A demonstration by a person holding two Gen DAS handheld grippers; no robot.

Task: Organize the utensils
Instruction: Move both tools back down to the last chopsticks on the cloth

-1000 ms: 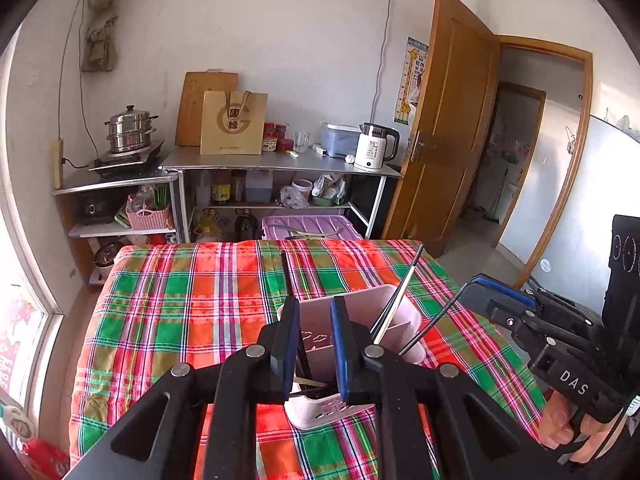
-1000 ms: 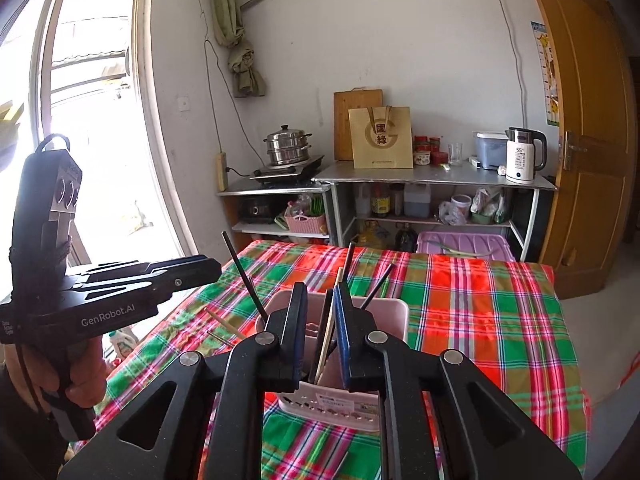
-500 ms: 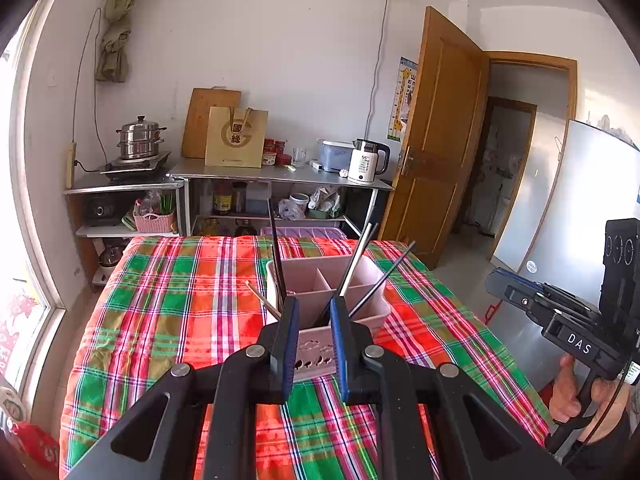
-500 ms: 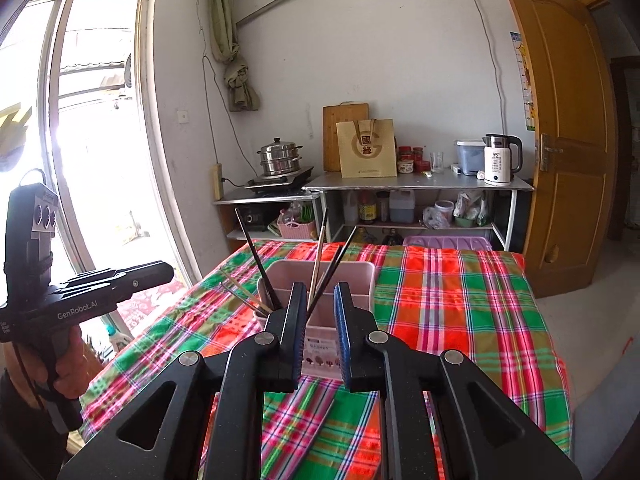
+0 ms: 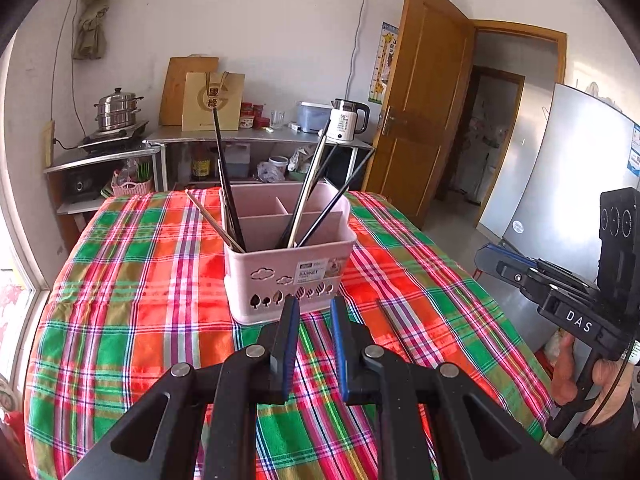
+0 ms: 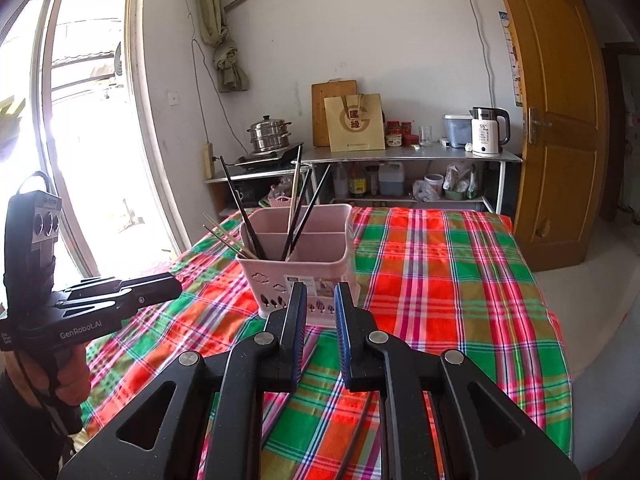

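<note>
My left tool (image 5: 314,312) and my right tool (image 6: 320,298) both hang over the plaid tabletop (image 5: 132,280), each with its fingers a narrow gap apart and pinching nothing. The pink utensil basket (image 5: 288,268) stands just beyond them, with chopsticks (image 5: 228,196) leaning in its compartments. One dark chopstick (image 5: 394,330) lies flat on the cloth right of the basket.

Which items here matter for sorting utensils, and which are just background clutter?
Job items:
- pink basket
- chopsticks in basket
- loose chopstick on tablecloth

Just lying about:
- kettle
- steamer pot
- paper bag
- cutting board
- jars
</note>
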